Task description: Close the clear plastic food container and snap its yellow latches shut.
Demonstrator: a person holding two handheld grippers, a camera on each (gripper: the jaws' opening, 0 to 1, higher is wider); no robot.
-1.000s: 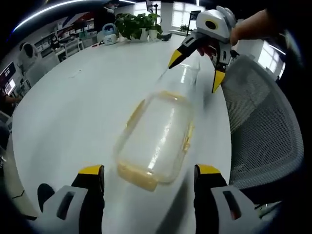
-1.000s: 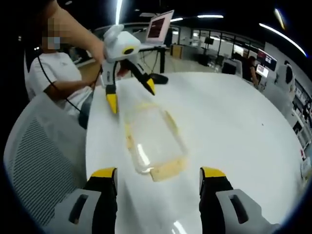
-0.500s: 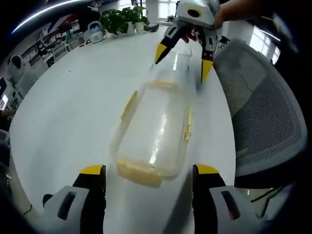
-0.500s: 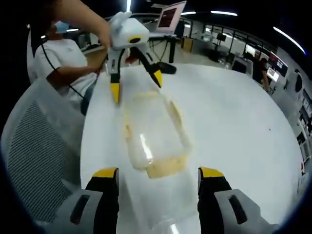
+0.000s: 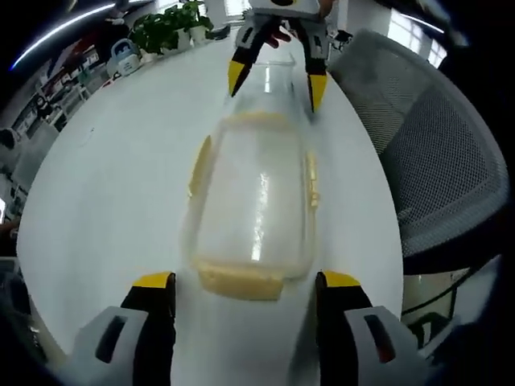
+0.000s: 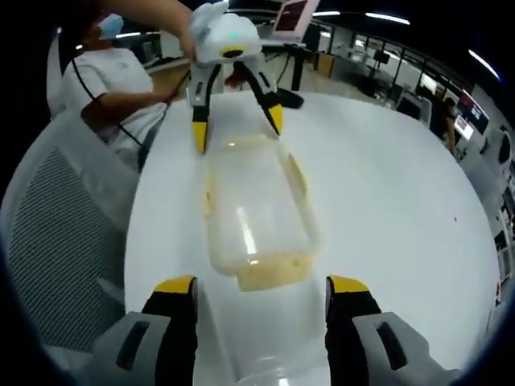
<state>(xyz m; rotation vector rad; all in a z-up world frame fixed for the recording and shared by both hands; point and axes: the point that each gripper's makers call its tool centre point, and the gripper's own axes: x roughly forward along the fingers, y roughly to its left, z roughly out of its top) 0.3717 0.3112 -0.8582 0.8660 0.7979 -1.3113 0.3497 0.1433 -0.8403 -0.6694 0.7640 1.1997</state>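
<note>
A clear plastic food container (image 5: 253, 201) lies lengthwise on the white table (image 5: 105, 177), with yellow latches along its sides and a yellow latch (image 5: 241, 283) at its near end. My left gripper (image 5: 245, 301) stands open, its jaws either side of that near end without touching it. At the far end my right gripper (image 5: 276, 80) is open, its yellow tips straddling the container. In the right gripper view the same container (image 6: 253, 209) runs away from my open right gripper (image 6: 260, 301) toward the open left gripper (image 6: 237, 127), which a hand holds.
A grey mesh chair (image 5: 434, 161) stands against the table edge beside the container, also seen as the chair (image 6: 56, 233). Potted plants (image 5: 161, 28) sit at the far side. A person in a white shirt (image 6: 113, 80) sits beyond the table (image 6: 402, 185).
Both views have swung into line with the container, which now sits centred between each gripper's jaws. The opposite gripper has come to straddle the container's far end. Both grippers stayed open.
</note>
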